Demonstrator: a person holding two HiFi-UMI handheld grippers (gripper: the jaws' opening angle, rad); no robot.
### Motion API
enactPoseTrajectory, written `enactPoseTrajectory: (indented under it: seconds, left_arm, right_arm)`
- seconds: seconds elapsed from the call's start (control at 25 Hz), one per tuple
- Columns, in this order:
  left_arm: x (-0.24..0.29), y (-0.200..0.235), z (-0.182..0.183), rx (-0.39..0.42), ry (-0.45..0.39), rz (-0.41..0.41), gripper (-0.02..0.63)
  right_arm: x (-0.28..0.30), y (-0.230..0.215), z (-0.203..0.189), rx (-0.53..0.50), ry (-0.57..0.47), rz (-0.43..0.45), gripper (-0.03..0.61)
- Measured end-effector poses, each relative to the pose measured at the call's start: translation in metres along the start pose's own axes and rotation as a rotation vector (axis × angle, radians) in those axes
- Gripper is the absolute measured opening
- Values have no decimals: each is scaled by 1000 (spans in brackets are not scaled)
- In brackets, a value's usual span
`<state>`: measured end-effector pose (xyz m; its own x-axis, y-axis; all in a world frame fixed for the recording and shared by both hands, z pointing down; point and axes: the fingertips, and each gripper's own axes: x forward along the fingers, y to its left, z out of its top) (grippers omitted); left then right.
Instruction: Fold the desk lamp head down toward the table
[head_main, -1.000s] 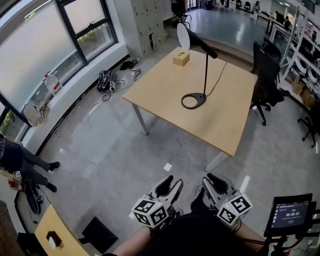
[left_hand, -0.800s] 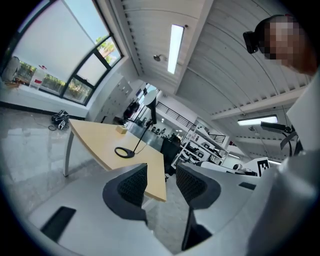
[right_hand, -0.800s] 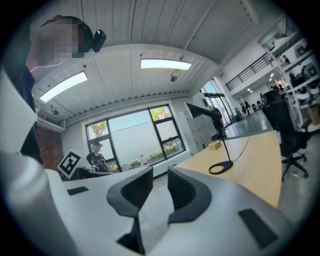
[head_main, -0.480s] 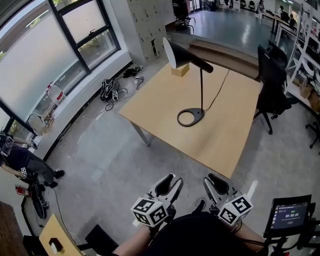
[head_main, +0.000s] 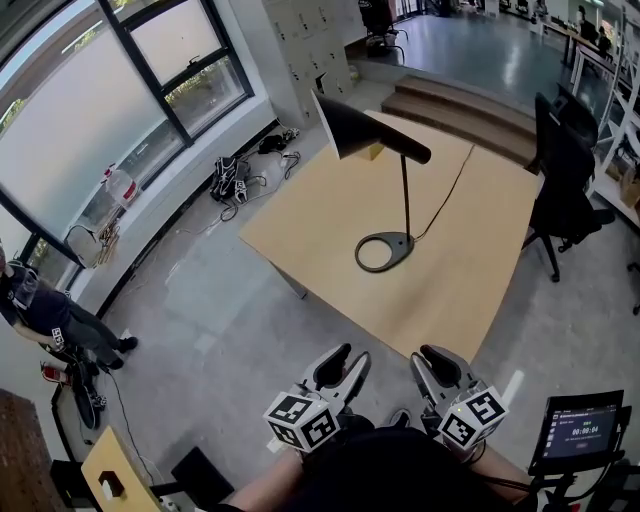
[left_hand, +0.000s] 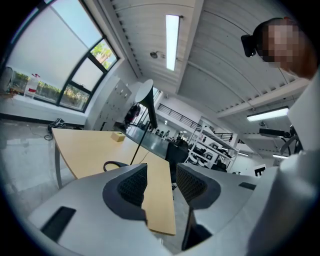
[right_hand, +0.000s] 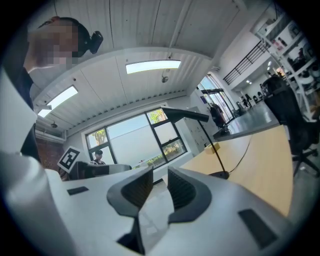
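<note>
A black desk lamp (head_main: 403, 190) stands on a light wooden table (head_main: 330, 225), its ring base (head_main: 383, 252) near the table's middle and its cone head (head_main: 345, 127) raised, facing left. In the left gripper view the lamp (left_hand: 148, 102) rises beyond the jaws; in the right gripper view the lamp (right_hand: 192, 116) shows to the right of the jaws. Both grippers hang close to my body, well short of the table over the floor. My left gripper (head_main: 343, 360) is open and empty. My right gripper (head_main: 433, 362) is open and empty too.
A small yellow box (head_main: 372, 152) sits on the table behind the lamp head. A black office chair (head_main: 562, 190) stands at the table's right side. Cables and bags (head_main: 232, 172) lie by the window wall. A tablet screen (head_main: 581, 428) stands at my lower right. A person (head_main: 45, 315) stands far left.
The table and lamp have come nearer and lower in the head view as I walk toward them. Both grippers stay open in front of my body.
</note>
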<state>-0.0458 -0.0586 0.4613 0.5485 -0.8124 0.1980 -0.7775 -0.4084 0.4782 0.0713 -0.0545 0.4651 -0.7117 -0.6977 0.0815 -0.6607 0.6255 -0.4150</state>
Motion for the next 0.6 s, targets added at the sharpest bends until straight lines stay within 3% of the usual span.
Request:
enactPoseTrajectory:
  seconds: [0.24,0.6]
  left_arm:
    - [22,36,57,57,-72,3,189]
    - [72,58,203,242,-233,-144,189]
  right_arm:
    - [39,-19,15,-20,-11,-19,95]
    - [94,-58,68,-94,-105,-177,95]
